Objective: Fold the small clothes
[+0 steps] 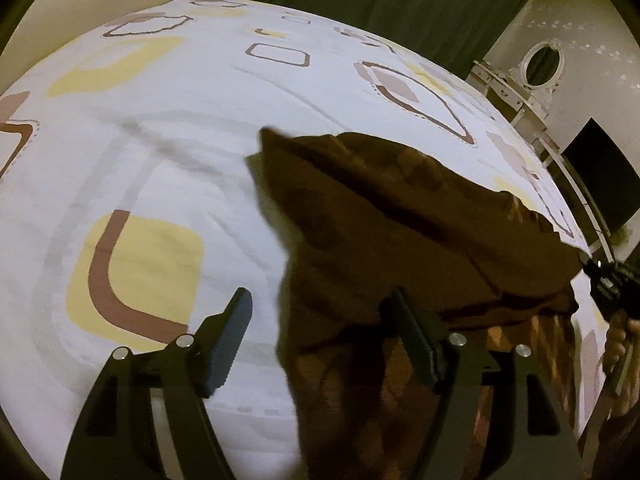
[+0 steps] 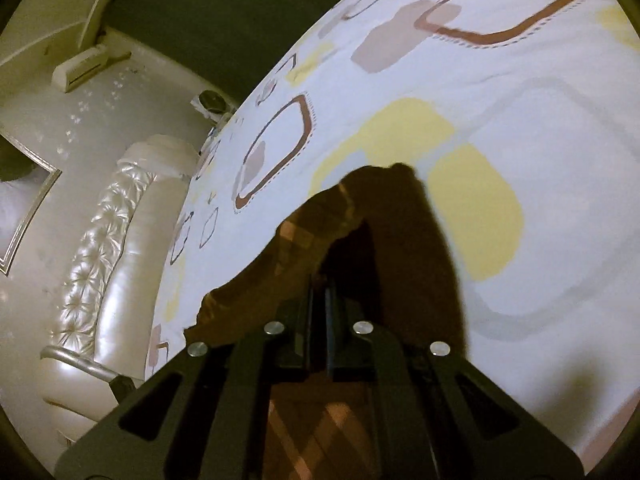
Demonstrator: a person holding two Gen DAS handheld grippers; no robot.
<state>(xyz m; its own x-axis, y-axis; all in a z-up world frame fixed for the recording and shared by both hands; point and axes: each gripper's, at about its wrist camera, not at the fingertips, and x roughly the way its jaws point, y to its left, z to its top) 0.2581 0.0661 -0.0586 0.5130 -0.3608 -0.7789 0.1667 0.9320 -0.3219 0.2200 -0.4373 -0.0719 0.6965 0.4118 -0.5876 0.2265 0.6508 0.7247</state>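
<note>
A dark brown garment with a checked pattern (image 1: pixel 392 216) lies partly lifted on a bed with a white sheet printed in yellow and brown shapes (image 1: pixel 160 128). My left gripper (image 1: pixel 320 294) is open over the garment's near edge. The cloth reaches in between its fingers, but the pads do not press on it. My right gripper (image 1: pixel 608 284) is at the right edge of the left wrist view, shut on the garment's far corner and holding it up off the sheet. In the right wrist view that gripper (image 2: pixel 320 280) is closed, with the brown garment (image 2: pixel 384 240) bunched around its fingers.
A cream padded headboard (image 2: pixel 100 240) runs along one end of the bed. Beyond the bed are a green curtain (image 1: pixel 400 0), a white dressing table with an oval mirror (image 1: pixel 542 60) and a dark screen (image 1: pixel 600 172). A person's hand (image 1: pixel 624 336) holds the right gripper.
</note>
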